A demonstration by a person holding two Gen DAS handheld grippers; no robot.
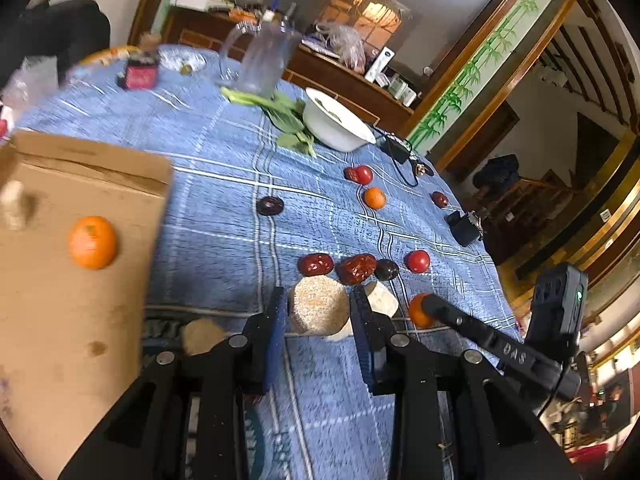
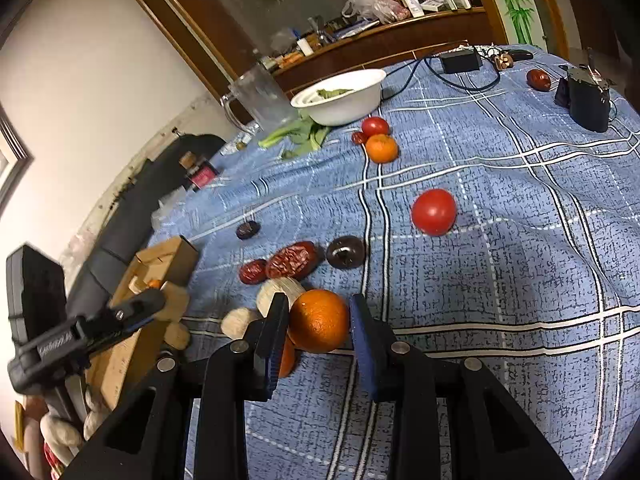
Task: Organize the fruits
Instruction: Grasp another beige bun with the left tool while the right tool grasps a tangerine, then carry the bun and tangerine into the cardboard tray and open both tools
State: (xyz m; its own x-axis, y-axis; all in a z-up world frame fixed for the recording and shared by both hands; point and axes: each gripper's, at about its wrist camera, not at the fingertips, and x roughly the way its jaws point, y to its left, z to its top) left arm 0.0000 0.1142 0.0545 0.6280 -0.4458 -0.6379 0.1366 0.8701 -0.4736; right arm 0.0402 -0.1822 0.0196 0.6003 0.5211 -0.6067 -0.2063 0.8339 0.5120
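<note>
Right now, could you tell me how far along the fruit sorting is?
Done: one orange mandarin lies in the brown cardboard box. In hand: the left tool grips a tan round cake, and the right tool grips another orange mandarin. Left: a red tomato, wrinkled red dates and more fruit lie on the blue checked tablecloth.

Lived-in home: cloth-covered dining table, cluttered wooden sideboard, staircase.

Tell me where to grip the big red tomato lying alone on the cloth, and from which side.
Grip the tomato across its widest middle, coming from above. It is round and smooth and sits clear of the dark fruit, so both fingers have room; a higher grip might slip off.
</note>
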